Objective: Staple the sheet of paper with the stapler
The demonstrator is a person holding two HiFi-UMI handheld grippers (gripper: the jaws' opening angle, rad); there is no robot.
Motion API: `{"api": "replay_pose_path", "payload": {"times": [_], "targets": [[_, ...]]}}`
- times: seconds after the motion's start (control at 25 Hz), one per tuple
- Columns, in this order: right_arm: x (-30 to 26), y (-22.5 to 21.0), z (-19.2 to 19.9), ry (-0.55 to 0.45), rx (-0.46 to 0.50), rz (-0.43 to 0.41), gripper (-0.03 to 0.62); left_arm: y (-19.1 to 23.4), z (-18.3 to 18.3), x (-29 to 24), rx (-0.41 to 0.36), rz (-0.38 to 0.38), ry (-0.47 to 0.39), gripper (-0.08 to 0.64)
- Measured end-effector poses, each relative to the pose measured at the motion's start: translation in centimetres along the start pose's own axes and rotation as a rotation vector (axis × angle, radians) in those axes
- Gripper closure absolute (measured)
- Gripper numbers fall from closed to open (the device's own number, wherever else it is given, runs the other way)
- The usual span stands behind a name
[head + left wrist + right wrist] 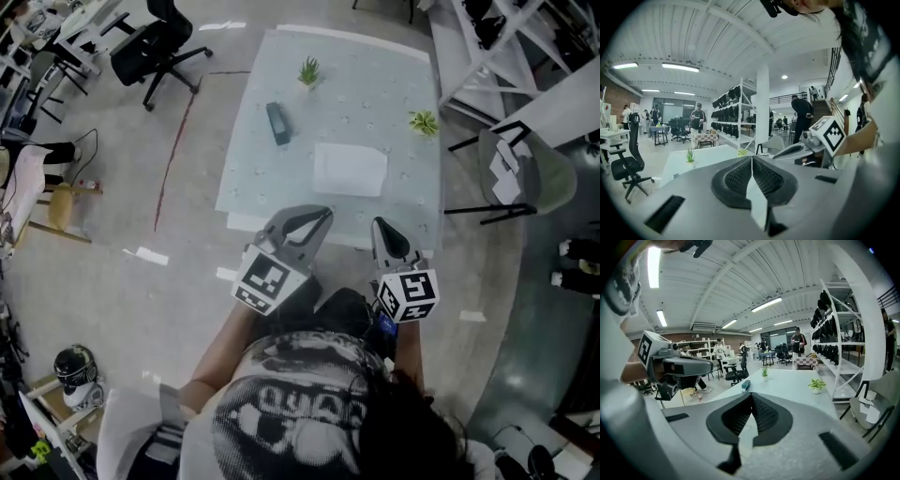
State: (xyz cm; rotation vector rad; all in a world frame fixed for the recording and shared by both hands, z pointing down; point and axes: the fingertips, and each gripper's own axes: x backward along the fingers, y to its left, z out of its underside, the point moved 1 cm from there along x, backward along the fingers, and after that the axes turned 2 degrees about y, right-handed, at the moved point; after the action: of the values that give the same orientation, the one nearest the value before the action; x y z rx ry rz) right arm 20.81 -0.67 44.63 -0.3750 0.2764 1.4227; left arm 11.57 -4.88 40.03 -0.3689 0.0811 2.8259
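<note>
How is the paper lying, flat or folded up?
Flat. The sheet of paper lies spread out on the white table, with no fold showing.

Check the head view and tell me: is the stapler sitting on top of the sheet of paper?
No, the stapler lies on the bare table, apart from the sheet of paper.

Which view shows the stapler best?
Head view: the stapler lies whole on the table, seen from above. Right gripper view: stapler small and far. Left gripper view: at most a dark speck.
</note>
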Motion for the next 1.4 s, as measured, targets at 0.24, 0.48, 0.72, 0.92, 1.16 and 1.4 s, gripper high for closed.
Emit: {"api": "replay_pose_path", "payload": {"times": [0.24,0.48,0.72,0.92,1.16,1.4], "targets": [[-2.4,-1.0,-0.2,0.020,0.013,-0.043,0.598,1.4,0.6,0.3,0.016,-0.060,0.019,0.555],[-4.8,-3.2,-0.2,0.050,0.048,-0.114,0.597,2.5,0.5,0.6,0.043,-0.175,0.017,0.555],[-8.5,-7.7,1.3,0.145,0.129,-0.175,0.576,3.5,-0.1,0.5,0.077,-0.308,0.015,0.555],[-12.9,-11.9,3.5,0.227,0.191,-0.191,0.557,3.1,0.0,0.3,0.126,-0.380,0.017,0.555],[-17.6,-16.0,6.4,0.350,0.228,-0.204,0.516,2.5,0.7,0.0,0.147,-0.461,0.060,0.555],[-20.9,-17.7,9.4,0.467,0.281,-0.242,0.458,2.5,1.7,0.9,0.174,-0.555,0.089,0.555]]}}
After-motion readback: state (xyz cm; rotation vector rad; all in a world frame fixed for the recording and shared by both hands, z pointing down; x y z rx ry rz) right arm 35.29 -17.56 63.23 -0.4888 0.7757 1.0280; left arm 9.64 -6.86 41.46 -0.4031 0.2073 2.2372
